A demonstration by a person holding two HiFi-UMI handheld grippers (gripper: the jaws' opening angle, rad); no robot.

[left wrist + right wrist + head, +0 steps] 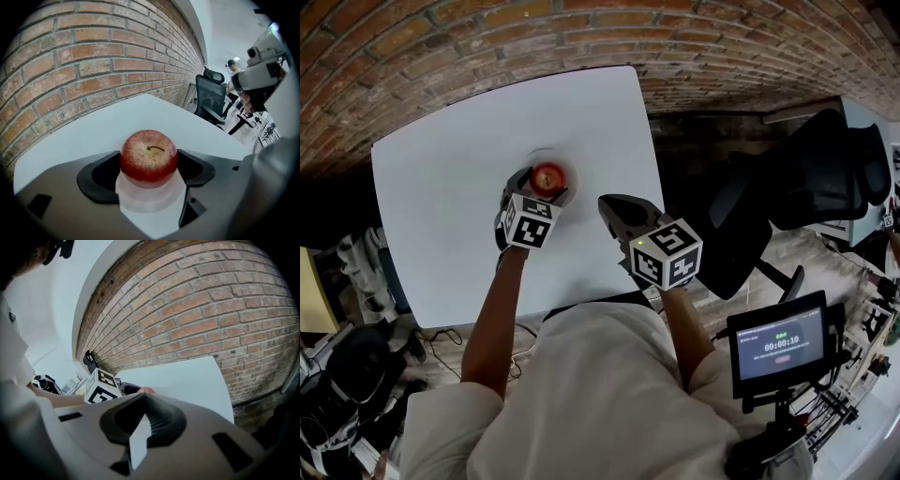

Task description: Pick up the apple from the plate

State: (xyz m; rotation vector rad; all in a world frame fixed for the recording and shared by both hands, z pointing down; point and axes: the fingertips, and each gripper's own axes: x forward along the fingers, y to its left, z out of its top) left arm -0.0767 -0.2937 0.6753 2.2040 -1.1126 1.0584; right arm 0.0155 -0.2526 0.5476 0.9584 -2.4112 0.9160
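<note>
A red apple (548,177) (149,157) with a short stem sits on a small pale plate (151,199) (547,155) near the far middle of the white table (441,187). My left gripper (546,190) (149,165) reaches around the apple, its dark pads (104,174) pressed against both sides of the fruit. The apple still rests on the plate. My right gripper (614,208) (144,401) hovers to the right over the table's right part, jaws shut and holding nothing. In the right gripper view the left gripper's marker cube (101,385) shows with a sliver of apple (146,390) beside it.
A brick wall (70,70) runs behind the table's far edge. Black office chairs (806,178) stand to the right of the table. A screen with a timer (783,349) stands on a mount at the lower right. Cables and gear lie on the floor at the lower left (356,375).
</note>
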